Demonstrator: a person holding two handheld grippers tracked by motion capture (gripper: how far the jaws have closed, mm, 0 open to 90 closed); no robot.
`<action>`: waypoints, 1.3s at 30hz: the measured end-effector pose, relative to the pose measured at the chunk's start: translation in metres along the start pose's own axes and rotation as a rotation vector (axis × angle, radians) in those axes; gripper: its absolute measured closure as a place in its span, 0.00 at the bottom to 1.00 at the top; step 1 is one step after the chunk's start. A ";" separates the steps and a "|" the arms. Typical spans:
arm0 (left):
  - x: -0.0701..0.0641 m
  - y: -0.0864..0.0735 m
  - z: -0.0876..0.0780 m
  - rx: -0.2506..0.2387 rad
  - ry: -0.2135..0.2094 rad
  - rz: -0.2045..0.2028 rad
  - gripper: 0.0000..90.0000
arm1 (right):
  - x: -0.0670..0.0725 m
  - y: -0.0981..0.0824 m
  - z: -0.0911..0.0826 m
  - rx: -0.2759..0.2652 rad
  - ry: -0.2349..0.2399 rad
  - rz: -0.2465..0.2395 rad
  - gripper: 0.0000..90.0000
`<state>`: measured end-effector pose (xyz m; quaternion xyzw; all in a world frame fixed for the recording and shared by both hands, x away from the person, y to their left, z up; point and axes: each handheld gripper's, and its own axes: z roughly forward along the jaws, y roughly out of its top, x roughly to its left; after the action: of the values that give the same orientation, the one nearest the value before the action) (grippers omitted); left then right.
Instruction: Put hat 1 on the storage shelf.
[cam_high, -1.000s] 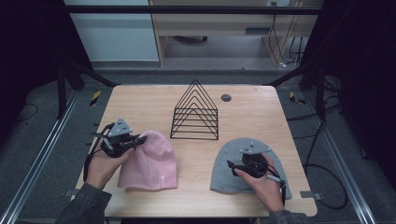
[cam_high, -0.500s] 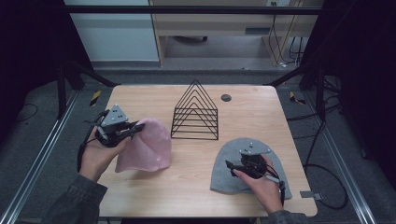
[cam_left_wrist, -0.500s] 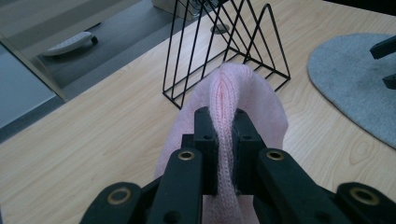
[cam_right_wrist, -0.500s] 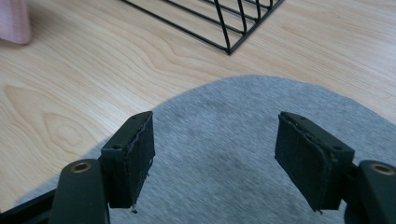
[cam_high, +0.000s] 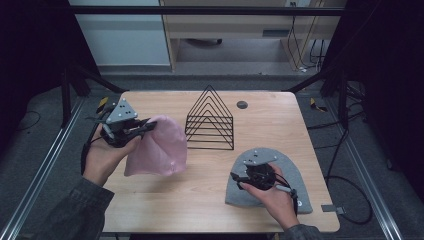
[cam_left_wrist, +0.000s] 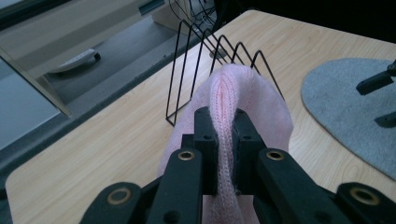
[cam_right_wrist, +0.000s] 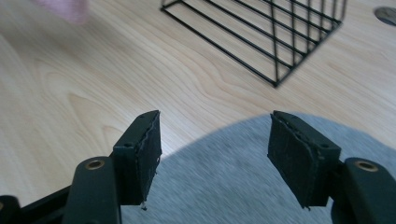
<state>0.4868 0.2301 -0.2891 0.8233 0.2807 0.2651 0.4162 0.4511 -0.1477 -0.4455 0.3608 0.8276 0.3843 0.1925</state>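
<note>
My left gripper (cam_high: 145, 127) is shut on a fold of the pink knitted hat (cam_high: 160, 147) and holds it lifted over the left side of the table. In the left gripper view the pink hat (cam_left_wrist: 243, 93) is pinched tight between the black jaws of the left gripper (cam_left_wrist: 223, 116). The grey hat (cam_high: 290, 170) lies flat at the front right. My right gripper (cam_high: 237, 179) hovers over its left edge. Its jaws have just been closing. In the right gripper view the right gripper (cam_right_wrist: 215, 140) still stands open, with the grey hat (cam_right_wrist: 219, 186) below and nothing pinched.
A black wire rack (cam_high: 210, 120) of triangular dividers stands in the middle of the wooden table (cam_high: 270, 125), close to the right of the raised pink hat. A small dark round disc (cam_high: 242, 104) sits behind it. Bare wood lies between the two hats.
The left hand has raised the pink hat off the table, so it now hangs from the jaws. The right gripper has shifted a little over the grey hat.
</note>
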 end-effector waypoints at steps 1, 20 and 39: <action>-0.001 0.003 0.000 -0.001 0.001 0.004 0.92 | 0.003 0.004 0.000 -0.004 0.012 -0.003 0.40; -0.019 0.040 0.001 -0.053 -0.064 0.020 0.92 | 0.043 0.095 0.032 -0.057 0.215 -0.083 0.58; 0.007 0.053 -0.003 -0.038 -0.077 -0.010 0.92 | 0.033 0.132 0.013 -0.069 0.292 -0.127 0.93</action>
<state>0.5028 0.2102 -0.2423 0.8233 0.2635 0.2365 0.4436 0.4968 -0.0579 -0.3526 0.2410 0.8544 0.4479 0.1063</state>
